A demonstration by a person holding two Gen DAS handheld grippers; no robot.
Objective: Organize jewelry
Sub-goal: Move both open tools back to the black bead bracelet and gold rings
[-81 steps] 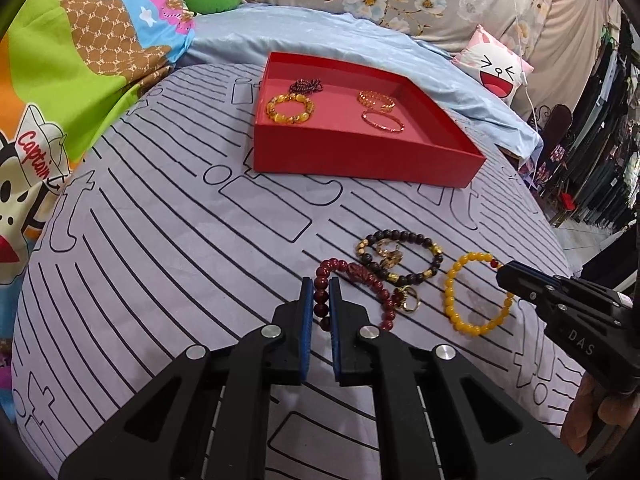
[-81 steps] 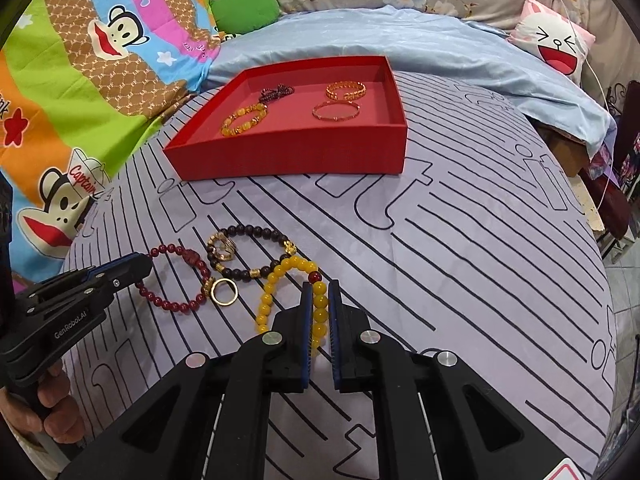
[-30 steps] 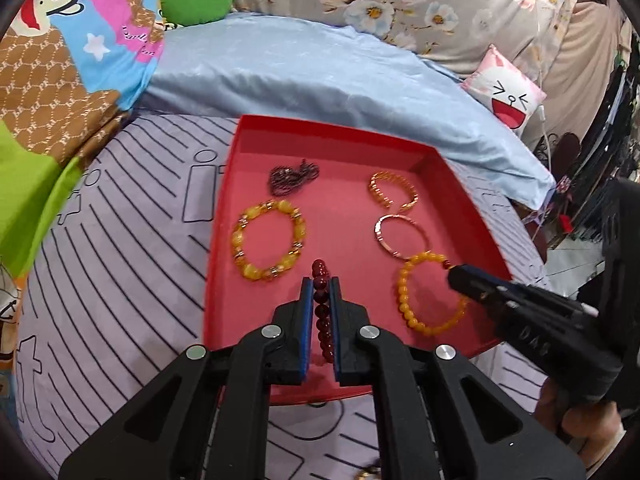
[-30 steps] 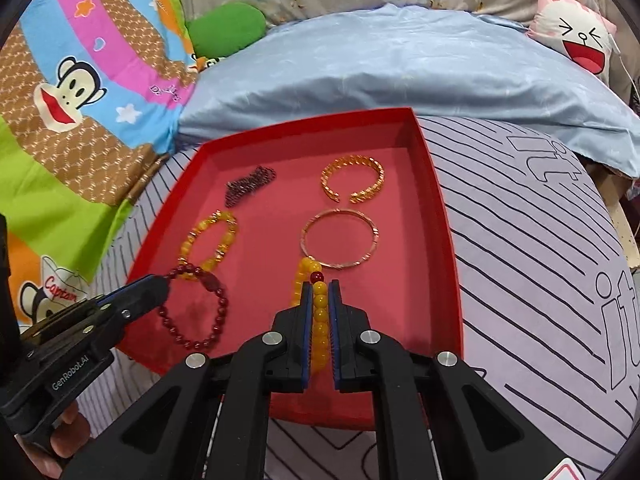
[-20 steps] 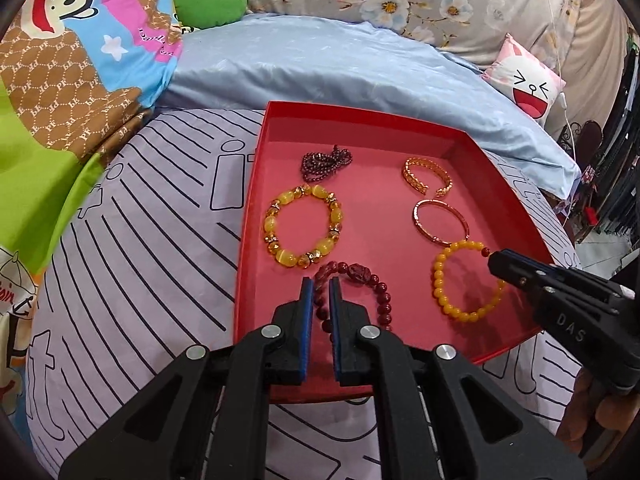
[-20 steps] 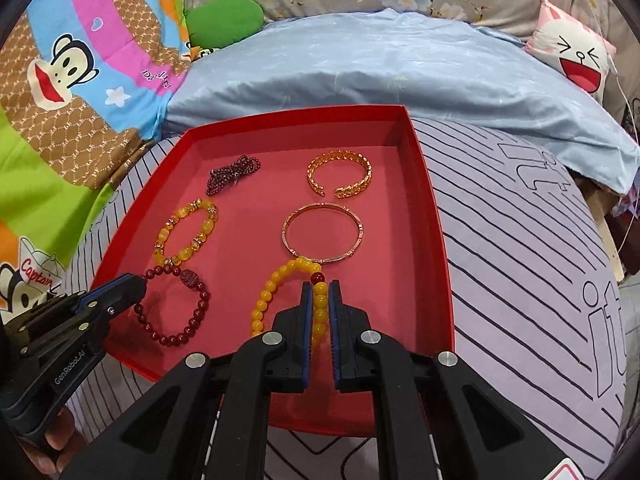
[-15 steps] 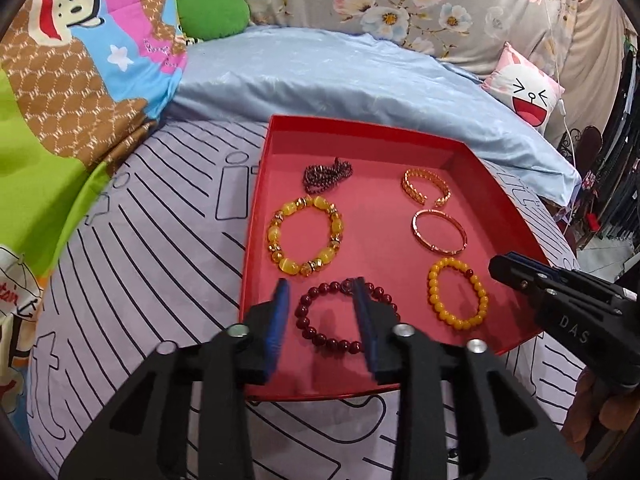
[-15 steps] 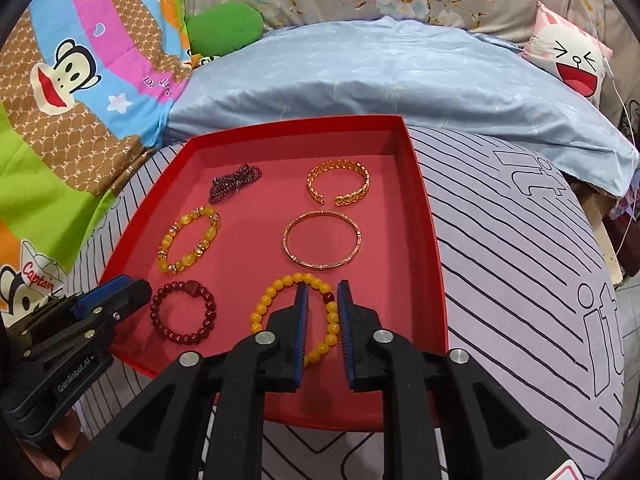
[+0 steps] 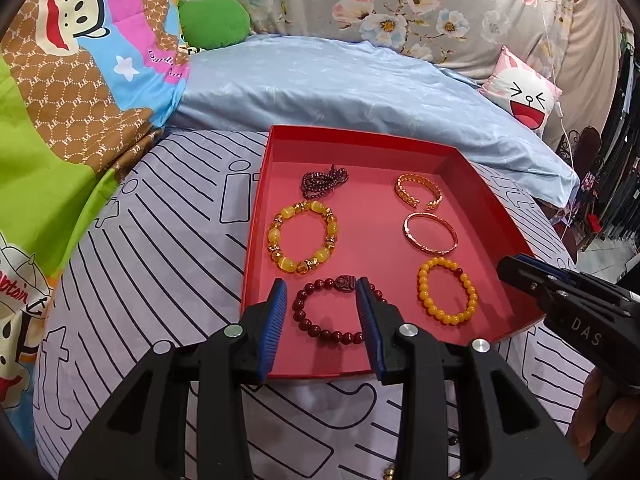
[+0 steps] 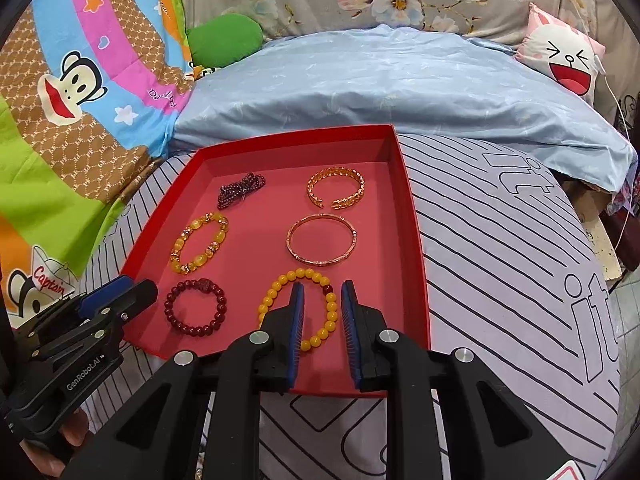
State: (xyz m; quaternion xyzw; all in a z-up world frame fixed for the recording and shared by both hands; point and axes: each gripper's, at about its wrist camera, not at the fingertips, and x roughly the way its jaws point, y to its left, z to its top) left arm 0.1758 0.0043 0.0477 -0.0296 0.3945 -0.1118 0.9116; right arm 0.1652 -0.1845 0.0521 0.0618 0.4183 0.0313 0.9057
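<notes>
Nearest the near wall of the red tray, the left gripper hangs with its jaws spread wide, holding nothing; the dark red bead bracelet lies flat on the tray floor between the blue pads, apart from both. To the right, the right gripper is also parted and empty, straddling the near right arc of the yellow bead bracelet, its one red bead facing the far side. Farther in lie the amber bead bracelet and the thin gold bangle. Near the far wall sit a bunched dark bead strand and the gold cuff, its gap turned toward the near wall. The tray rests on a striped grey cover, with a blue quilt beyond.
</notes>
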